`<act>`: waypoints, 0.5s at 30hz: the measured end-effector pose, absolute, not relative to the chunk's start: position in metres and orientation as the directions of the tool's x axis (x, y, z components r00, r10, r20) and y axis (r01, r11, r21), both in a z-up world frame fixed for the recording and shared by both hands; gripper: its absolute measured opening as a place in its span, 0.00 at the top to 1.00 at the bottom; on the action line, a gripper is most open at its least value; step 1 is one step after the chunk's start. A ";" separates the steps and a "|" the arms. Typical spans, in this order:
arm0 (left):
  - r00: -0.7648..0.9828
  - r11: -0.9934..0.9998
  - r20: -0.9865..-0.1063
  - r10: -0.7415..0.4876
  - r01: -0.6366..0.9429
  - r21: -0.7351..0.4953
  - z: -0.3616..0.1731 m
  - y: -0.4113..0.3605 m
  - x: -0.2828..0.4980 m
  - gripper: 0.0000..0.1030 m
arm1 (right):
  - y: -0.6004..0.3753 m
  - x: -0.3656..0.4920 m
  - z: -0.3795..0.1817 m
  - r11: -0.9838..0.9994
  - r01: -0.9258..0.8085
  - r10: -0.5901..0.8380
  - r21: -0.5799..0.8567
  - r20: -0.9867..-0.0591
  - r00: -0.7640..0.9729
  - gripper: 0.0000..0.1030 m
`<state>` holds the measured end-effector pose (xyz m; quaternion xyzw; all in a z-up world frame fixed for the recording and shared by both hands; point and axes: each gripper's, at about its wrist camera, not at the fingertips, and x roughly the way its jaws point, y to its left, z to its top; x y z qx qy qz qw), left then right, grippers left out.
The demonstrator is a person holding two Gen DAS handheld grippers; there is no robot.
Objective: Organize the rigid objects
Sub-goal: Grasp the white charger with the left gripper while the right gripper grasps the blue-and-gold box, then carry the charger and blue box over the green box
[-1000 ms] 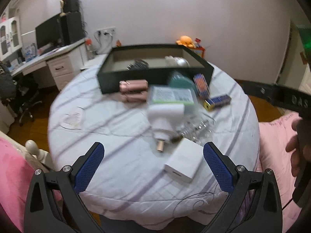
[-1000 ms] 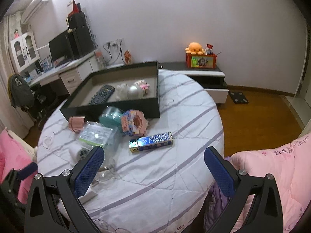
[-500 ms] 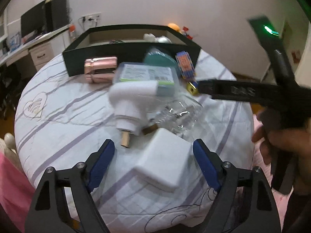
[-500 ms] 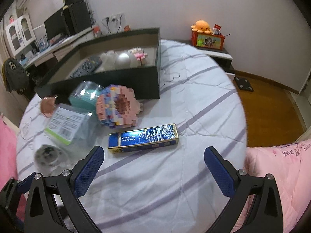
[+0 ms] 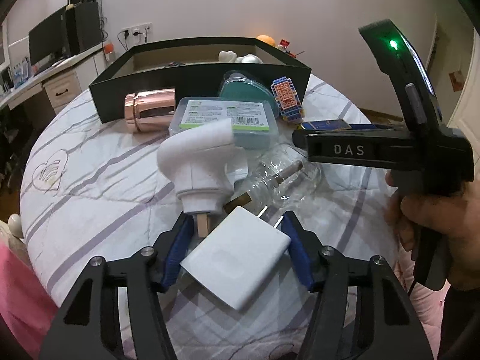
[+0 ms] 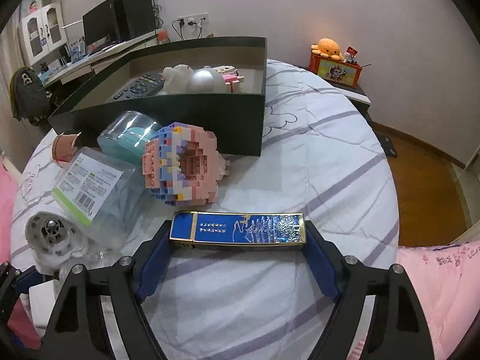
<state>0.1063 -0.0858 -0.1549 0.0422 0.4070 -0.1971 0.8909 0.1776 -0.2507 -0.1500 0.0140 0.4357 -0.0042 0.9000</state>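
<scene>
In the left wrist view, the left claw [image 5: 235,237] is closing around a white charger [image 5: 237,256], which lies flat between the blue pads [image 5: 177,247]; the pads are seen at or just beside its edges, and firm pressure cannot be confirmed. Its prongs point away from the claw, toward a white plug [image 5: 199,165] just ahead. The black box [image 5: 192,85] stands well ahead, past the clutter. The squeeze should be finished squarely on the charger's flat sides, so that it is not twisted out or pushed into the plug.

In the right wrist view, the right claw [image 6: 238,250] is closing on a blue tin [image 6: 238,229], which lies crosswise between the pads, one at each short end. A brick donut [image 6: 183,165] sits just ahead, and the box beyond it. The tin is best gripped level by its ends and lifted straight up before being carried over the donut.
</scene>
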 end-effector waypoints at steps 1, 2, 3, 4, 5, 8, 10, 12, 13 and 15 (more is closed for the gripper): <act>0.591 0.920 -0.741 -0.319 0.382 -0.091 -0.154 -0.084 0.105 0.40 | -0.251 0.176 -0.150 0.999 0.022 0.005 0.024 -0.783 0.622 0.20; 0.593 0.921 -0.740 -0.318 0.377 -0.094 -0.153 -0.082 0.105 0.40 | -0.252 0.173 -0.148 0.999 0.027 0.009 0.033 -0.781 0.625 0.20; 0.594 0.923 -0.739 -0.317 0.373 -0.097 -0.151 -0.080 0.104 0.40 | -0.253 0.171 -0.147 0.999 0.030 0.016 0.044 -0.778 0.629 0.20; 0.596 0.924 -0.738 -0.316 0.369 -0.098 -0.149 -0.077 0.103 0.40 | -0.254 0.169 -0.145 0.998 0.031 0.023 0.054 -0.774 0.633 0.20; 0.600 0.926 -0.736 -0.313 0.364 -0.097 -0.147 -0.075 0.102 0.40 | -0.255 0.166 -0.143 0.998 0.030 0.026 0.058 -0.771 0.636 0.20; 0.618 0.932 -0.726 -0.303 0.350 -0.091 -0.138 -0.066 0.099 0.40 | -0.256 0.160 -0.136 0.997 0.027 0.033 0.066 -0.764 0.644 0.20; 0.631 0.936 -0.716 -0.299 0.341 -0.090 -0.129 -0.061 0.099 0.40 | -0.256 0.157 -0.129 0.997 0.026 0.035 0.069 -0.755 0.655 0.20; 0.643 0.939 -0.706 -0.297 0.333 -0.091 -0.119 -0.056 0.101 0.40 | -0.253 0.155 -0.119 0.998 0.016 0.040 0.068 -0.743 0.668 0.20; 0.647 0.940 -0.703 -0.295 0.328 -0.092 -0.113 -0.053 0.103 0.40 | -0.253 0.154 -0.115 0.997 0.012 0.044 0.071 -0.738 0.673 0.20; 0.656 0.945 -0.698 -0.285 0.313 -0.092 -0.104 -0.049 0.107 0.40 | -0.249 0.154 -0.105 0.997 -0.002 0.058 0.078 -0.726 0.685 0.20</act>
